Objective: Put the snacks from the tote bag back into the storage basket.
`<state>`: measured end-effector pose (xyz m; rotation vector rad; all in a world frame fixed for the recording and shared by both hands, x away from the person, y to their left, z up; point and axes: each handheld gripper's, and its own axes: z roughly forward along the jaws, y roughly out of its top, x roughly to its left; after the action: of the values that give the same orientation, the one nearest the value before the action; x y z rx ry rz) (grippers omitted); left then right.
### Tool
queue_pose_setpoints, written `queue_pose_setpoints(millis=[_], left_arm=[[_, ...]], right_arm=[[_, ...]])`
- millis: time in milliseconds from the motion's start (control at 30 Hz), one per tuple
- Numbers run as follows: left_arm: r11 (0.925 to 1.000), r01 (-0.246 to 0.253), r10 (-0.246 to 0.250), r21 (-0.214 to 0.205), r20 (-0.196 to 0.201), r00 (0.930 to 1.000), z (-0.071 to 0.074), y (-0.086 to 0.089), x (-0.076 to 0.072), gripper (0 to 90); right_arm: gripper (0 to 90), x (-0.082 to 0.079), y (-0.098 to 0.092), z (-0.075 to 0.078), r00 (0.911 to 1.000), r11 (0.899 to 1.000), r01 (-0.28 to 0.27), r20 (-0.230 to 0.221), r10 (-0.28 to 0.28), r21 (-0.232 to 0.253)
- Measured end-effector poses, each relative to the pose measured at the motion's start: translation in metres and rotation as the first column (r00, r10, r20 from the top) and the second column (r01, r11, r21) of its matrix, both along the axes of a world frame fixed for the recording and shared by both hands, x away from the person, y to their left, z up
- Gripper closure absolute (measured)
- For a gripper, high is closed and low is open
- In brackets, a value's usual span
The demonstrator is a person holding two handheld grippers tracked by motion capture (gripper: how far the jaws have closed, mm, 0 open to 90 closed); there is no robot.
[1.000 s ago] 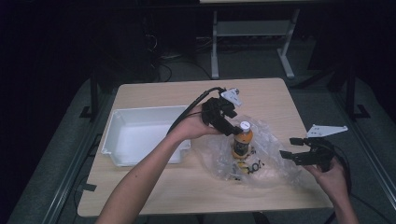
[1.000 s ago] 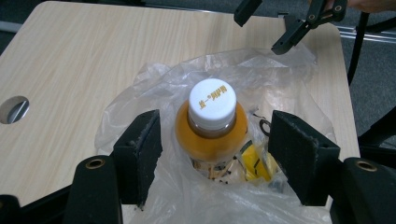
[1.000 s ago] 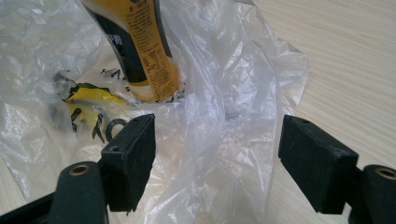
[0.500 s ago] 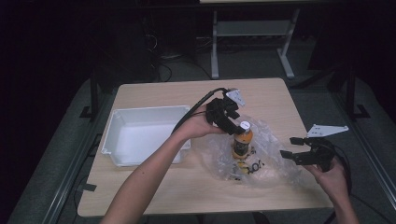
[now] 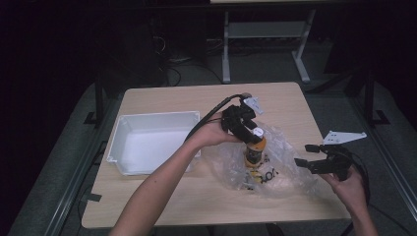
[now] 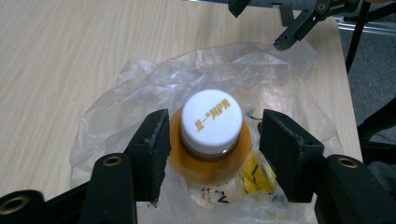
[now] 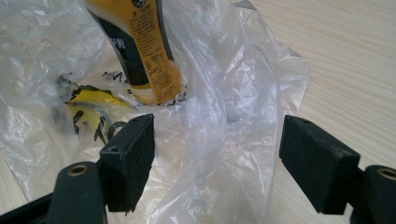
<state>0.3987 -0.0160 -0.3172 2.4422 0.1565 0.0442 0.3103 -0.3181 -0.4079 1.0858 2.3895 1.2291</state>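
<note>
Wooden counter (image 5: 162, 196) carries a white tray (image 5: 147, 142), bare inside, and beside it a crumpled clear plastic bag (image 5: 275, 169) with an orange bottle (image 5: 253, 152) standing upright on it. Judging by this, the bottle is yet to be lifted out; nothing has reached the tray. Left gripper (image 6: 212, 140) sits over the white cap (image 6: 211, 121), its fingers (image 6: 154, 144) just closing around the bottle's shoulder, with gaps on both sides. Right gripper (image 7: 215, 154) has its fingers spread either side of a fold of the bag, not pinching it.
</note>
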Motion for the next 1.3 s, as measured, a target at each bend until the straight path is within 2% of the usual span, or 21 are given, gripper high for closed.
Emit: queue_pose_setpoints(millis=[267, 467, 1000, 1300], left_arm=[[0.9998, 0.009, -0.009, 0.017, -0.008, 0.9999, -0.0032, -0.0035, 0.0031, 47.5], [0.9999, 0.011, -0.011, 0.008, -0.019, 0.9998, -0.0040, -0.0033, 0.0039, 50.2], [0.9996, 0.011, -0.011, 0.026, -0.014, 0.9998, -0.0075, -0.0055, 0.0055, 53.5], [0.9996, 0.014, -0.014, 0.023, -0.011, 0.9998, -0.0074, -0.0067, 0.0058, 53.7]], right_arm=[[25.8, 0.0000, -0.0008, 0.0003, 1.0000, 1.000, -0.002, 0.005, 0.002, 0.000], [25.9, 0.0000, -0.0006, 0.0006, 1.0000, 1.000, -0.001, 0.002, 0.001, 0.001], [25.9, 0.0002, -0.0006, 0.0009, 1.0000, 1.000, -0.004, 0.007, 0.004, 0.002], [25.9, -0.0001, 0.0009, 0.0014, 1.0000, 1.000, -0.006, 0.008, 0.006, 0.001]])
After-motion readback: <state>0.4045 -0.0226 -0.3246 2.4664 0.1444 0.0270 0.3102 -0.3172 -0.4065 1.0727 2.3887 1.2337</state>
